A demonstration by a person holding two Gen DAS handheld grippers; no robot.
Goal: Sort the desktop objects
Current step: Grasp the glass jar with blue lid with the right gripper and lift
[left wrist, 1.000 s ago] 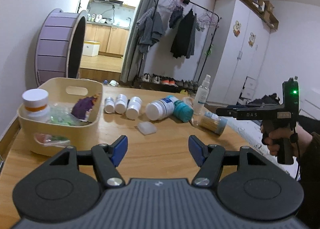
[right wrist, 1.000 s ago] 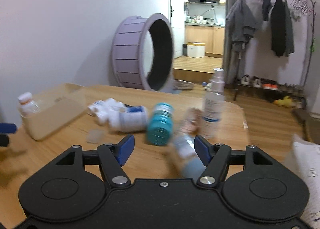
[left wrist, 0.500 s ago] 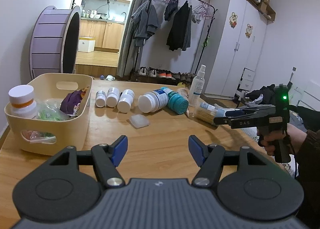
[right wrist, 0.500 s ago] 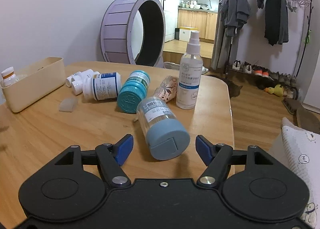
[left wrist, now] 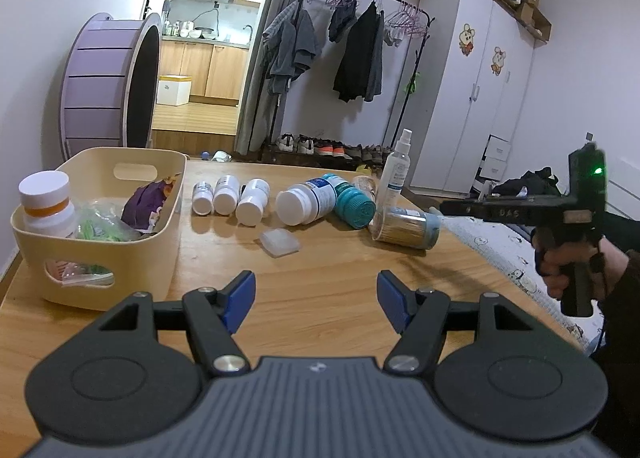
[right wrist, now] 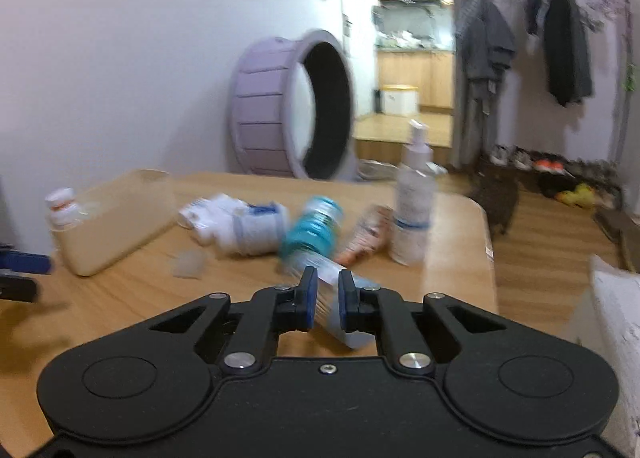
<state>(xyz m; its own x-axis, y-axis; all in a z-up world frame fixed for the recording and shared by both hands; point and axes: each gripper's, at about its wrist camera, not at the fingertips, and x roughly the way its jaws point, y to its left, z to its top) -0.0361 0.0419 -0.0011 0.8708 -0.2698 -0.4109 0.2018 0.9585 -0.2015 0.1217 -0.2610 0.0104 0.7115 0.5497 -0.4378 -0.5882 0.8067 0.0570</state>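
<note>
judging from the table, the sorting was only begun: the basket held a few things, several bottles lay outside, the left gripper stood spread and empty, the right gripper had just closed, apparently pinching nothing, beside the swab jar.

- Wooden table
- Beige basket at 9 o'clock
- Three small white bottles, larger white bottle, teal-capped bottle at 12
- Spray bottle, toothpick jar at 2
</note>
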